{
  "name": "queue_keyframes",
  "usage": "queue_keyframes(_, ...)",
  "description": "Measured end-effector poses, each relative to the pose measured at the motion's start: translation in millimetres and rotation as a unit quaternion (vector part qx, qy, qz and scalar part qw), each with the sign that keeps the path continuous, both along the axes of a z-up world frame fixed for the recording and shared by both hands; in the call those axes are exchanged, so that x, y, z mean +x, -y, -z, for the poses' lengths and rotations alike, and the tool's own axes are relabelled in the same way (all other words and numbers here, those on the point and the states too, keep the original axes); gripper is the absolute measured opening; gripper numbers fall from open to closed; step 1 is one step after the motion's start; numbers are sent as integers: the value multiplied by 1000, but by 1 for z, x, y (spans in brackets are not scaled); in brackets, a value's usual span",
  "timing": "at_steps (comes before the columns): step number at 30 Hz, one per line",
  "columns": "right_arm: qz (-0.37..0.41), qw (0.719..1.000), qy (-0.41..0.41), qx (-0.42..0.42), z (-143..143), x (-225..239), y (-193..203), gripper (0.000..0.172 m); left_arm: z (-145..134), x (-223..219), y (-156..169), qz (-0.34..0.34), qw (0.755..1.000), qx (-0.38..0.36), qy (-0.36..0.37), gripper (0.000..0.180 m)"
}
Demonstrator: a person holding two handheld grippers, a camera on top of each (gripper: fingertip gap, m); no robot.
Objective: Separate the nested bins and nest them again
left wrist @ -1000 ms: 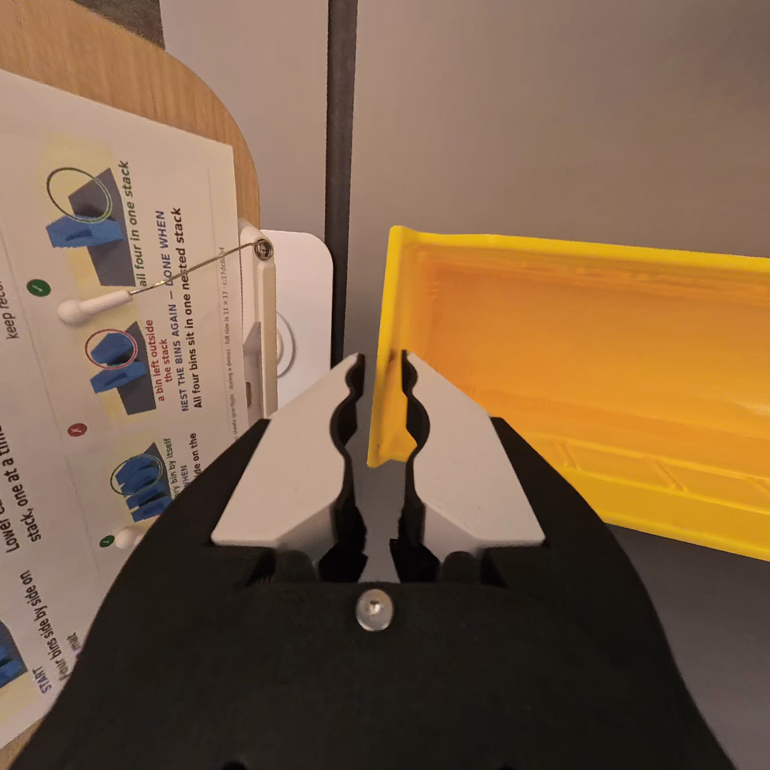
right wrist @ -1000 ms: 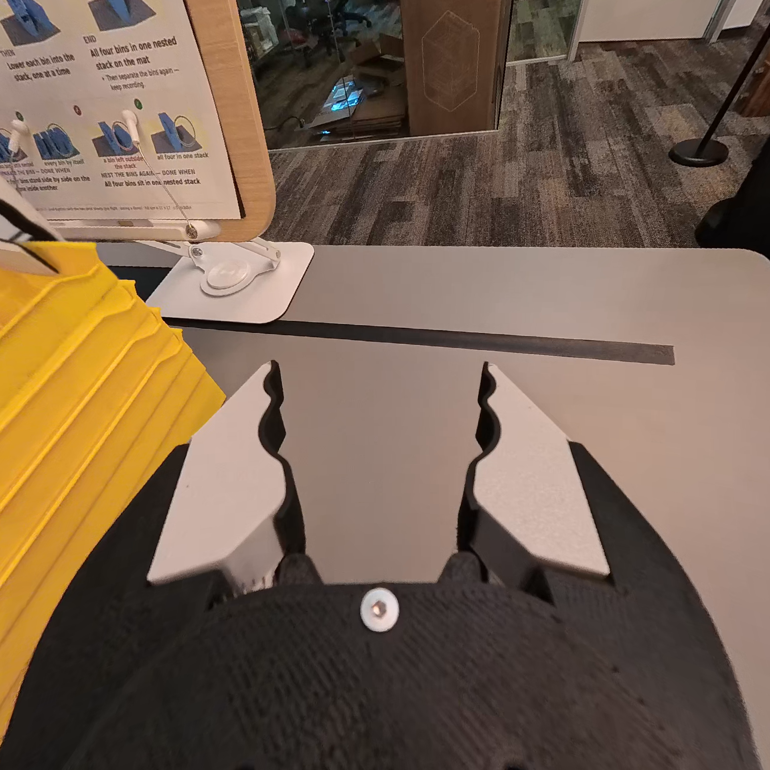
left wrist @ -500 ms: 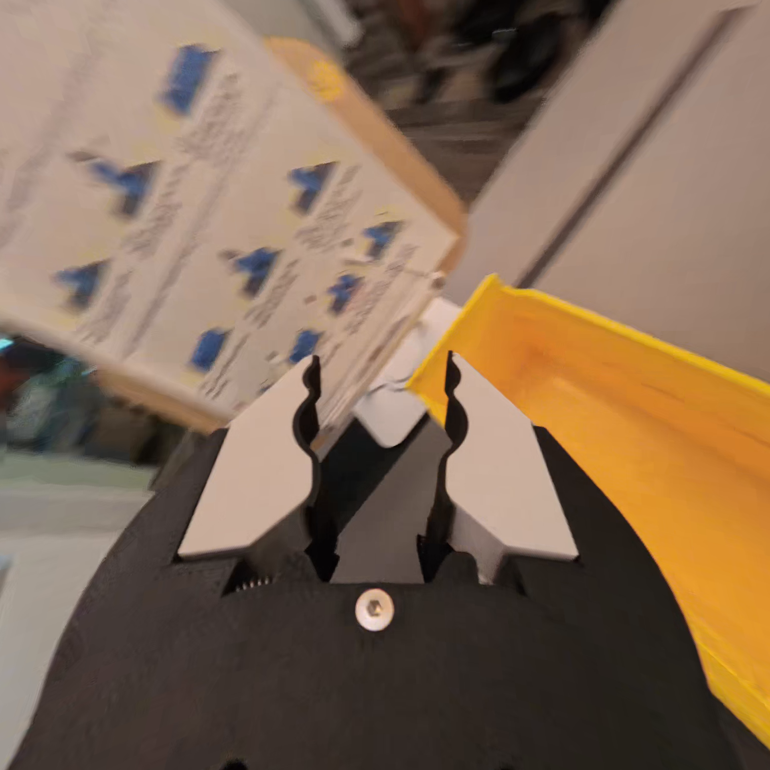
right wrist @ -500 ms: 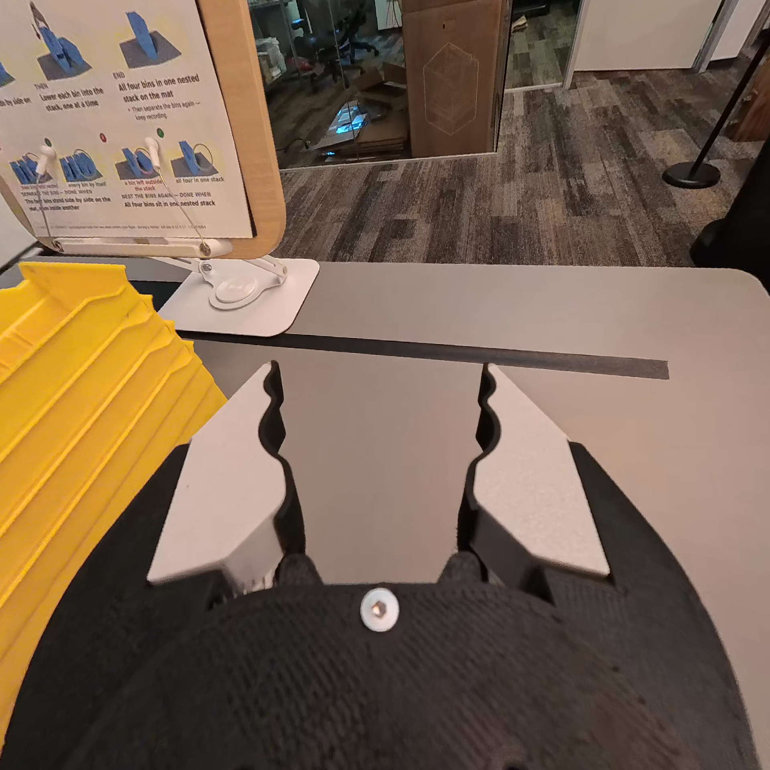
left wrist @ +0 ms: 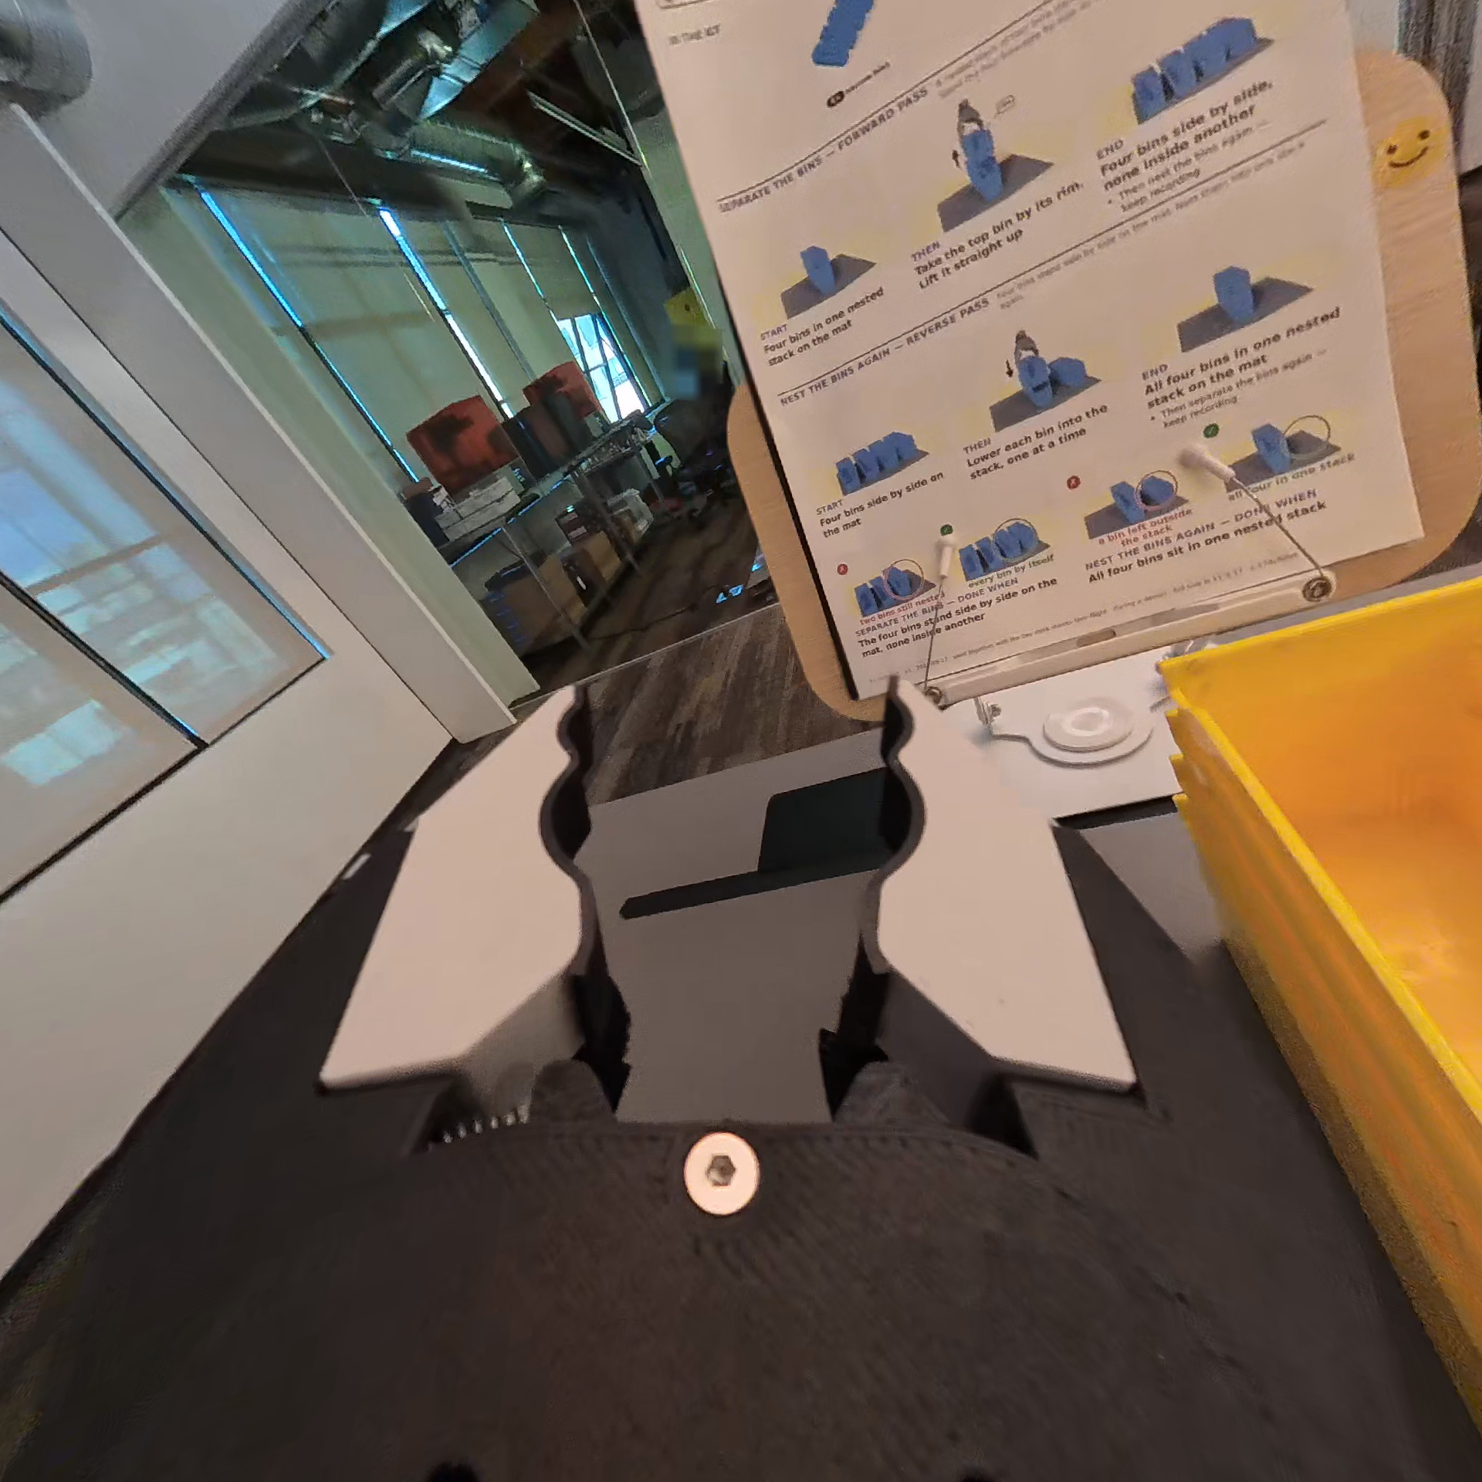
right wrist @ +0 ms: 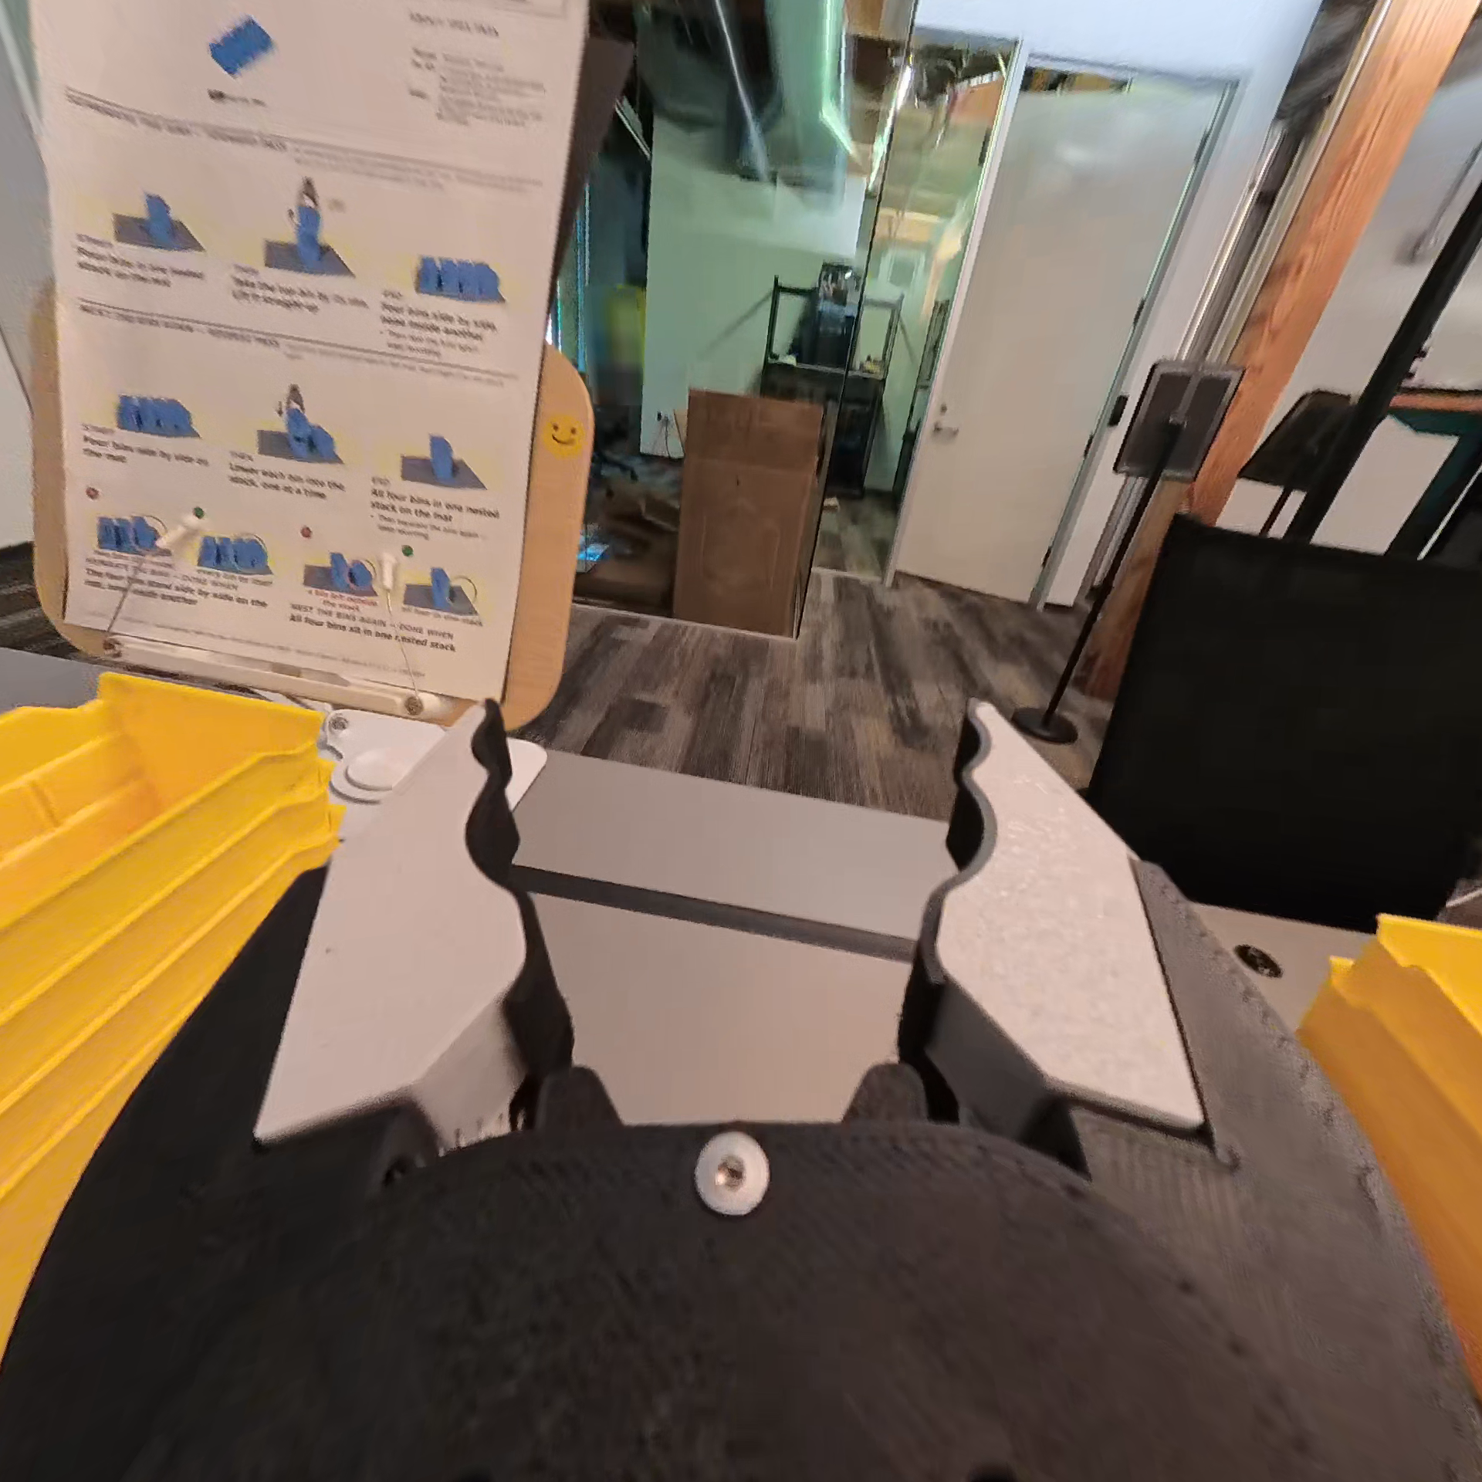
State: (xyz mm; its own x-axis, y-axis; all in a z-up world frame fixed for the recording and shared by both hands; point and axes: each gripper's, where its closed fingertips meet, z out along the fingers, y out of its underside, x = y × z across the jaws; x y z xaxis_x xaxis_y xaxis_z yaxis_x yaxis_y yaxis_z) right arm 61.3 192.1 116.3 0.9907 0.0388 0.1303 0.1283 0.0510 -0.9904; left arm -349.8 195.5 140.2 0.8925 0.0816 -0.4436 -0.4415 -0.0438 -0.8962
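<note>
Left hand-held gripper point(left wrist: 734, 722), earlier clamped on a yellow bin point(left wrist: 1323, 842), now gapes empty beside it; right hand-held gripper point(right wrist: 730, 746) opens wider, empty

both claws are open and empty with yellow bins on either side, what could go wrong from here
1. The left claw is open beside the yellow bin stack; closing low could pinch several nested rims at once and lift more than one bin.
2. The right claw sits between the stack and another yellow bin; a sideways swing might knock either.
3. The instruction board stand stands close behind the stack and could be bumped.
</note>
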Motion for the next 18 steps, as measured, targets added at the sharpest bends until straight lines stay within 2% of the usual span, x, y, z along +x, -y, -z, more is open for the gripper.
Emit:
queue_keyframes(3, -3, 999, 30, 31, -15, -12, 9, 113, 3, -13, 0, -15, 1000, 9, 9, 83)
queue_keyframes(6, -13, 995, 76, 69, -25, -30, 15, 112, 2, -25, -2, -19, 999, 37, 16, 81)
queue_keyframes(8, -19, 993, 98, 64, -23, -40, 14, 112, 2, -35, -8, -26, 999, 32, 19, 83)
queue_keyframes(10, -29, 994, 97, 50, -18, -48, 12, 117, 3, -46, -13, -24, 998, 26, 42, 88)
queue_keyframes(15, -53, 996, 59, 30, -13, -64, 10, 114, 0, -71, -20, -37, 995, 45, 76, 95)
queue_keyframes(18, -66, 996, 48, 20, -12, -72, 13, 102, 5, -67, -23, -25, 995, 33, 85, 98)
